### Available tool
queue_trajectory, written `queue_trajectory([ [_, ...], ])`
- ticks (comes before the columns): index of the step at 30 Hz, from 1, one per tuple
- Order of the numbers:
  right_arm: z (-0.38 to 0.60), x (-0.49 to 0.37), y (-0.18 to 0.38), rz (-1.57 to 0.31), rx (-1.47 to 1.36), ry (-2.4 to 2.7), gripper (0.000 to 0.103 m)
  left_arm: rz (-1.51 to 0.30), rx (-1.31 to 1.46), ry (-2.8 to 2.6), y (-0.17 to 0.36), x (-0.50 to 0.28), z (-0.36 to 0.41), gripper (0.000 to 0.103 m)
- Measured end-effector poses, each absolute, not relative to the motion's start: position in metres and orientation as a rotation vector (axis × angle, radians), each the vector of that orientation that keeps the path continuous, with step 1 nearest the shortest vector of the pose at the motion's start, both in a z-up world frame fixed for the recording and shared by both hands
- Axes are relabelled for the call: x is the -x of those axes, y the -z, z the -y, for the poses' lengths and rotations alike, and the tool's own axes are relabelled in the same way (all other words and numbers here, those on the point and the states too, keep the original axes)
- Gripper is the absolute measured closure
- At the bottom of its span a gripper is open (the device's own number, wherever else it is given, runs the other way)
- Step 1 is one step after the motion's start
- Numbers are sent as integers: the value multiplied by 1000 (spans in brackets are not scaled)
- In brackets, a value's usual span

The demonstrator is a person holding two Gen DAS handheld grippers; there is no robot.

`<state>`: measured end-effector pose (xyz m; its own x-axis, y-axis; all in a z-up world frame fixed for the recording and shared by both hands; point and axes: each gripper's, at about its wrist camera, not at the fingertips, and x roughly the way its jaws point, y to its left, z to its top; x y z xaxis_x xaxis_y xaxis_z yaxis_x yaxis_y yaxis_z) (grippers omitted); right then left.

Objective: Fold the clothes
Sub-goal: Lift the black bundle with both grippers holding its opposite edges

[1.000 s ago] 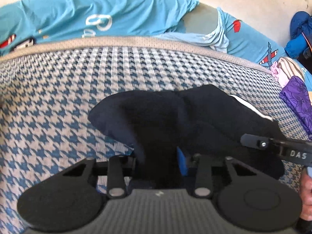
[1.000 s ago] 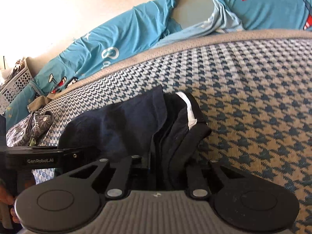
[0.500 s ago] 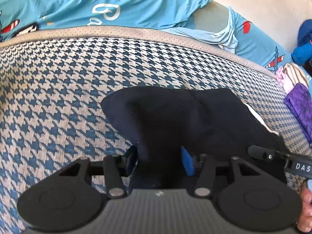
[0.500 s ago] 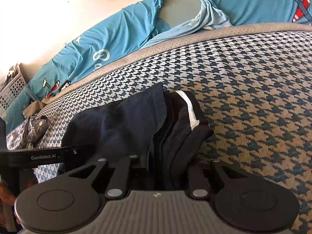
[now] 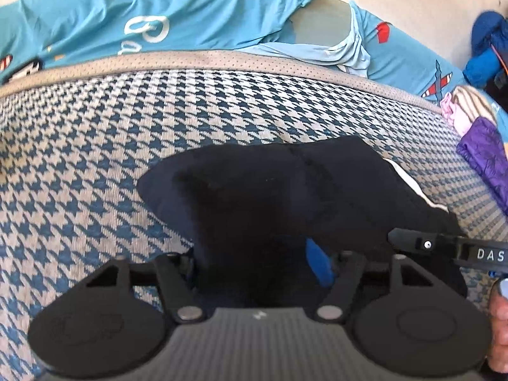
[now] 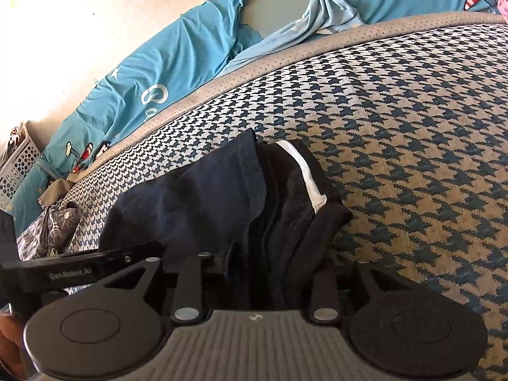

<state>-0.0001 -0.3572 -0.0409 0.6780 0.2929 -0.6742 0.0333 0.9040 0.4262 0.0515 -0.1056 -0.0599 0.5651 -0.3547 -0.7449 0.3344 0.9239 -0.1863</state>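
Your left gripper point(image 5: 254, 263) and right gripper point(image 6: 257, 270) each pinch the dark garment point(image 6: 222, 203); purple cloth point(image 5: 485, 158) lies nearby, fingertips hidden by fabric.

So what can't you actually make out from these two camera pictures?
- Left gripper fingertips, left wrist view: buried in the dark garment; only a blue pad peeks out.
- Right gripper fingertips, right wrist view: covered by the same bunched cloth.
- What kind of garment it is: too crumpled; only a white stripe shows.
- Purple cloth, left wrist view: cut off by the picture's edge.
- White basket, right wrist view: cut off by the picture's edge.
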Motion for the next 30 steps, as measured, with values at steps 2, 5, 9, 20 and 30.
queue_trajectory([
  [2,354,-1,40,-817,-416,-150,73,-873,6,391,58,-49,108,57],
  [5,350,-3,37,-812,-381,-153,84,-859,-9,365,55,-46,109,68],
  [9,346,-2,30,-788,-341,-147,87,-814,-68,325,48,-37,115,76],
  [20,327,24,1,-675,-180,-135,89,-736,-125,182,27,-8,127,80],
  [30,323,49,-15,-624,-127,-138,89,-709,-117,140,7,19,127,81],
])
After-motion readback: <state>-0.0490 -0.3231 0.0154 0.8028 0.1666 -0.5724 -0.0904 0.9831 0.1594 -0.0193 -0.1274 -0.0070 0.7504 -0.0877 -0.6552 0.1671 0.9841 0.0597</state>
